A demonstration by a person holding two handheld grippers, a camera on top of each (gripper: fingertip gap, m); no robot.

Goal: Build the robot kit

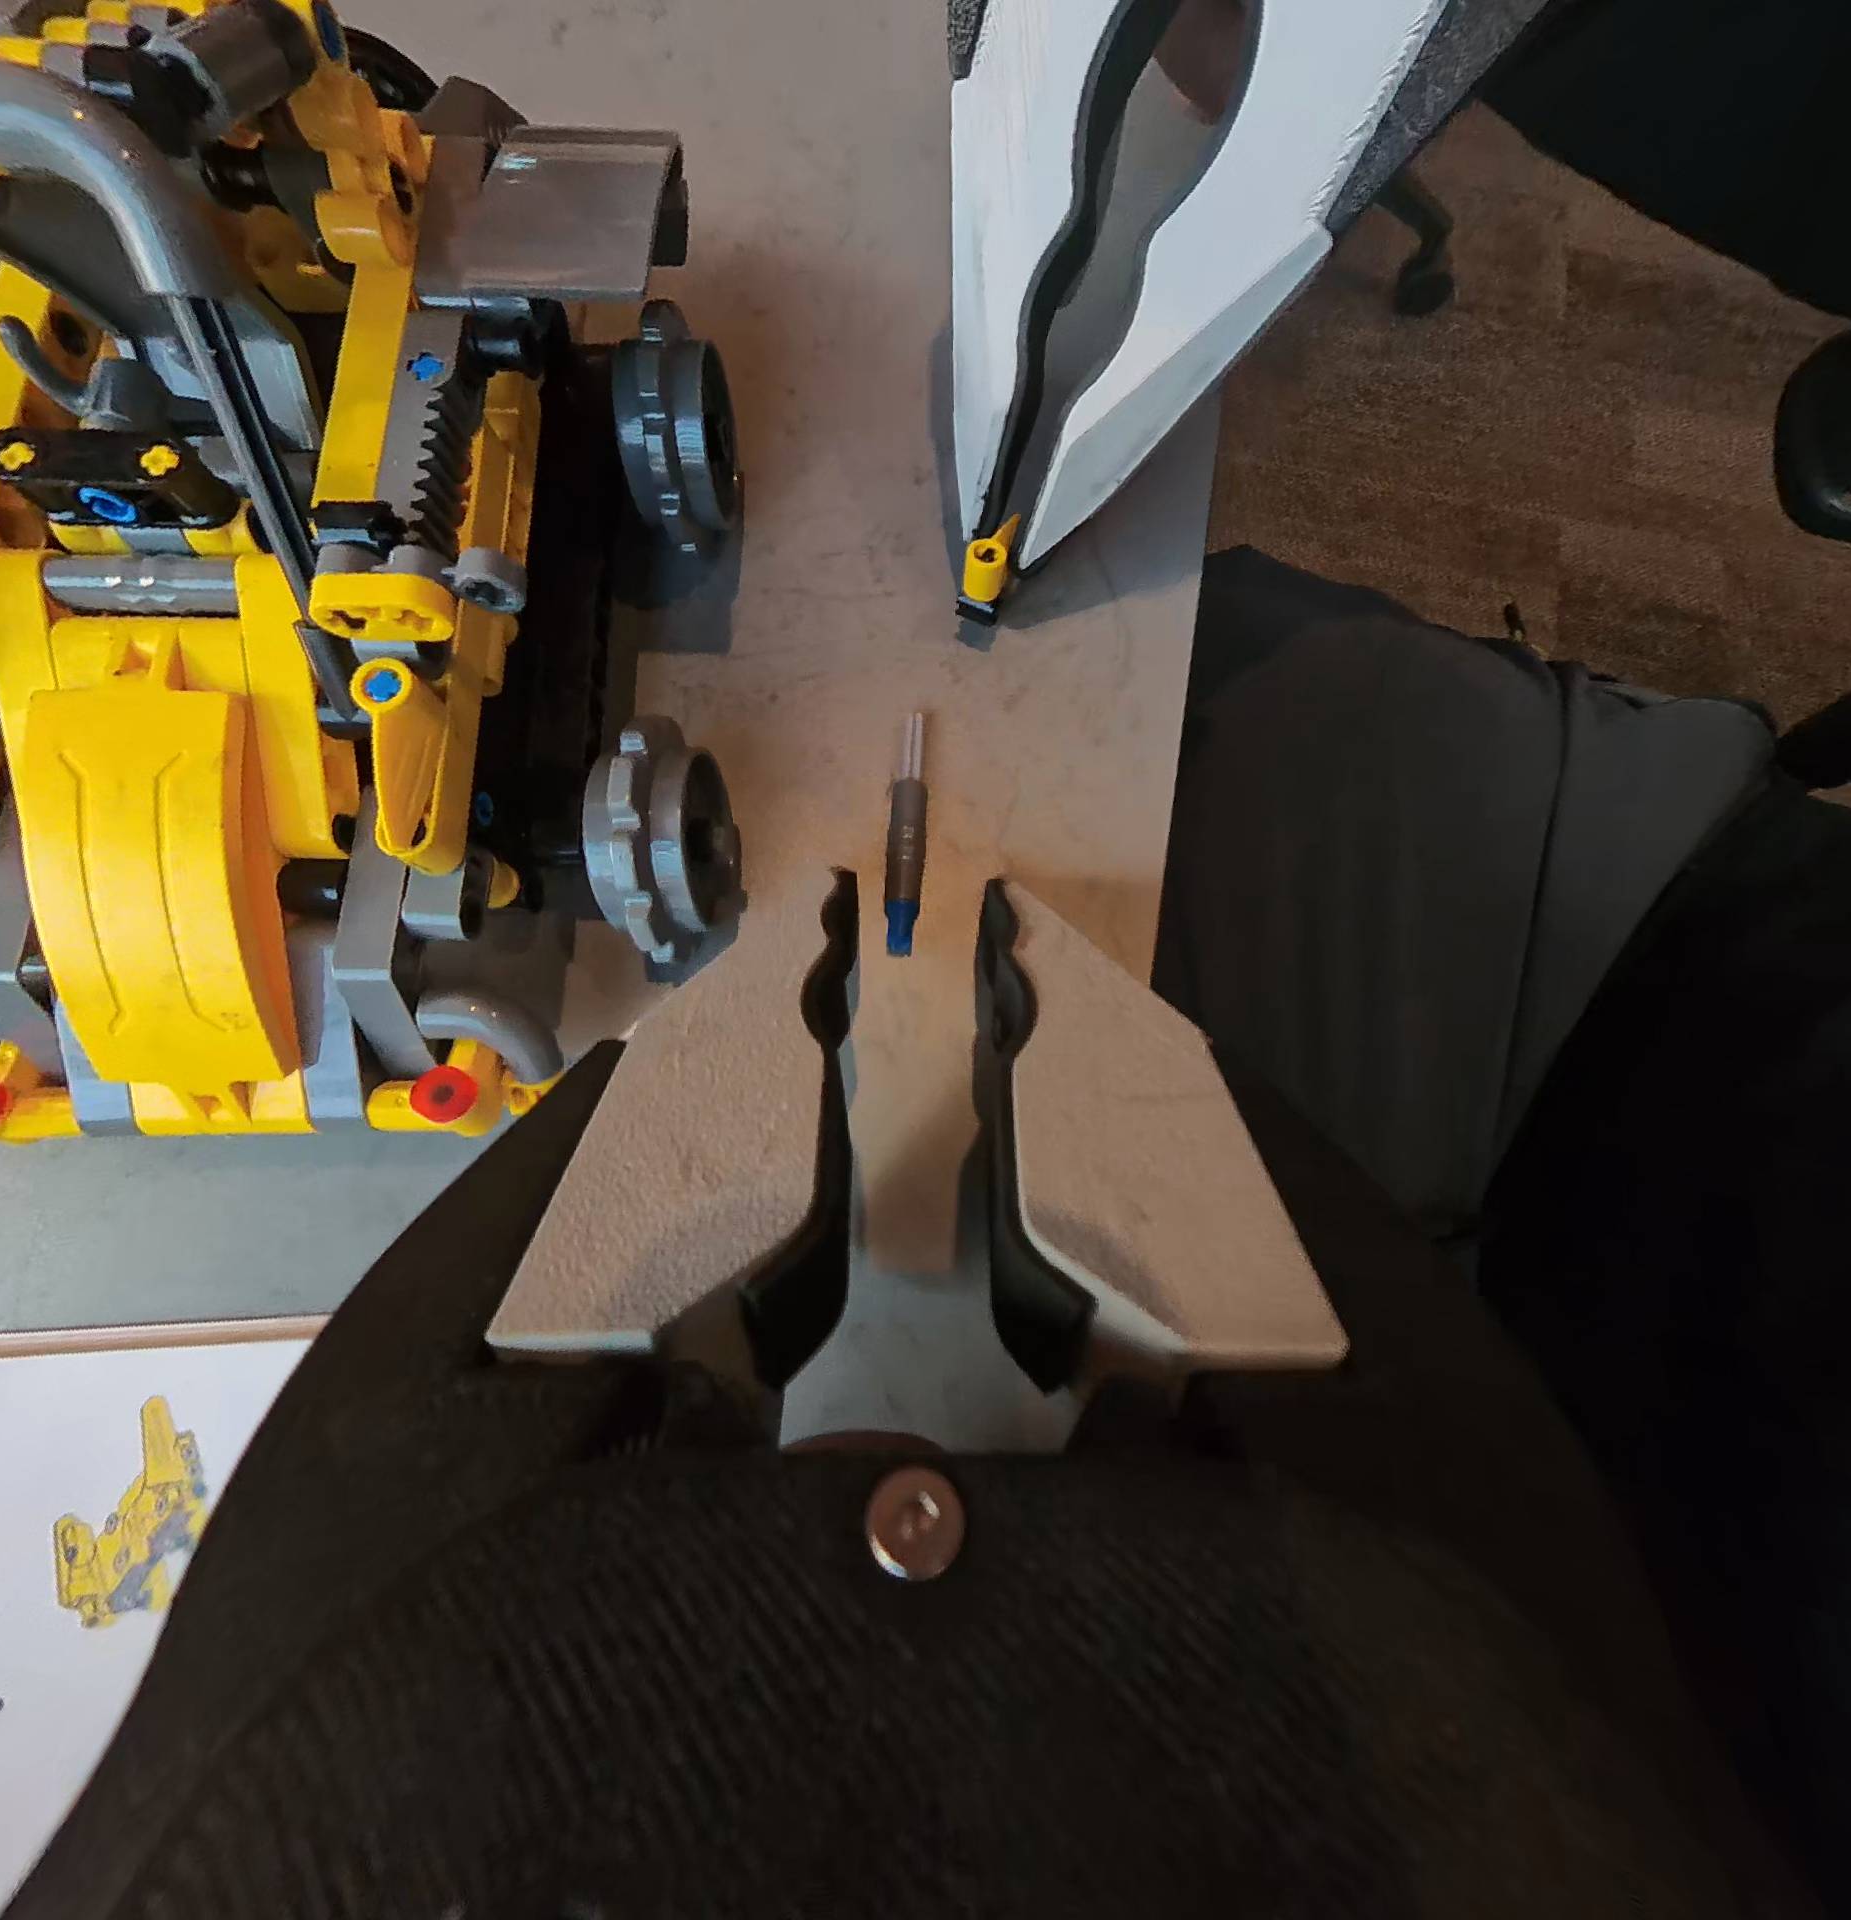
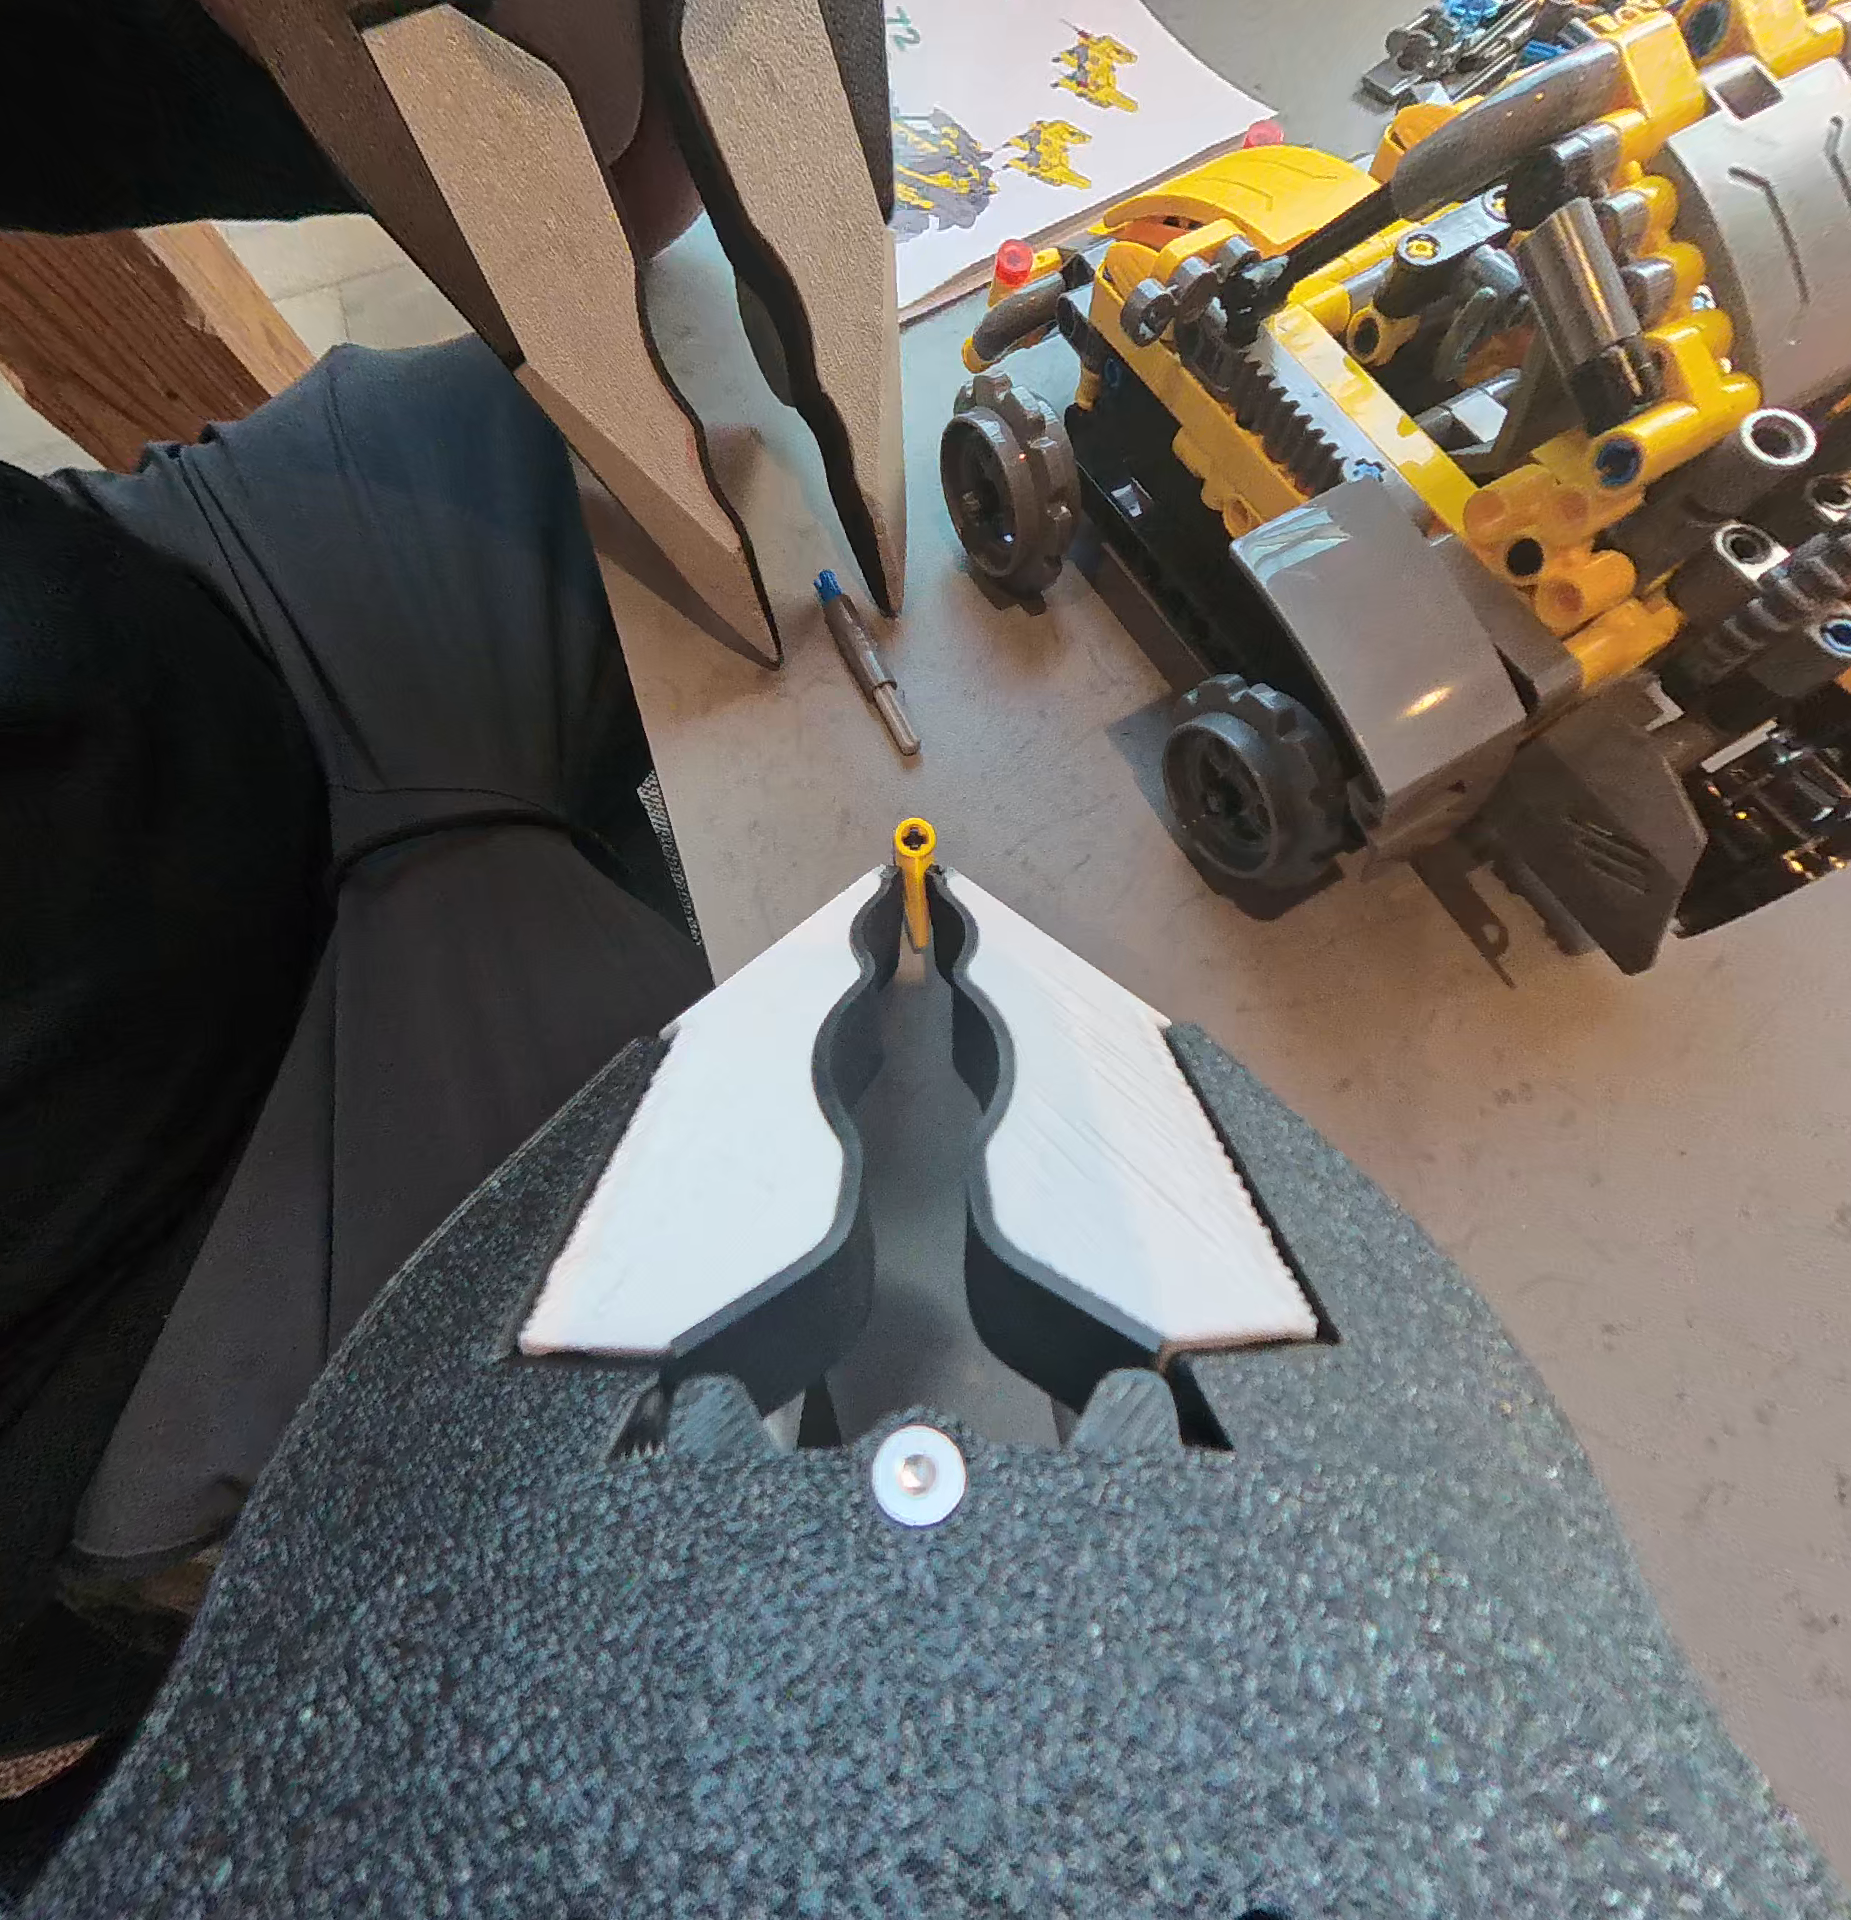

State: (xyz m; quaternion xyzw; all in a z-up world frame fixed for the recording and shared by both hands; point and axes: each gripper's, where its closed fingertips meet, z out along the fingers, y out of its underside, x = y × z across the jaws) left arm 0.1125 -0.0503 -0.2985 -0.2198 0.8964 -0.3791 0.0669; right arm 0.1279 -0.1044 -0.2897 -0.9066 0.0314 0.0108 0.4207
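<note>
A small grey axle piece with a blue end (image 1: 905,831) lies on the grey table just ahead of my left gripper (image 1: 919,883), whose jaws are open with the blue end between the tips. It also shows in the right wrist view (image 2: 867,665). My right gripper (image 2: 913,878) is shut on a small yellow connector piece (image 2: 914,862), held at the fingertips just above the table. That same yellow piece shows in the left wrist view (image 1: 985,566) at the tips of the white fingers (image 1: 1014,312).
A large yellow and grey brick-built vehicle (image 1: 277,623) stands on the table to the left, with grey wheels (image 1: 661,842) close to the axle piece. An instruction booklet (image 1: 90,1538) lies near. The table edge (image 1: 1181,727) runs right, with a person's dark clothing (image 1: 1420,883) beyond. Some 7 cm of space lies between my two pairs of fingers.
</note>
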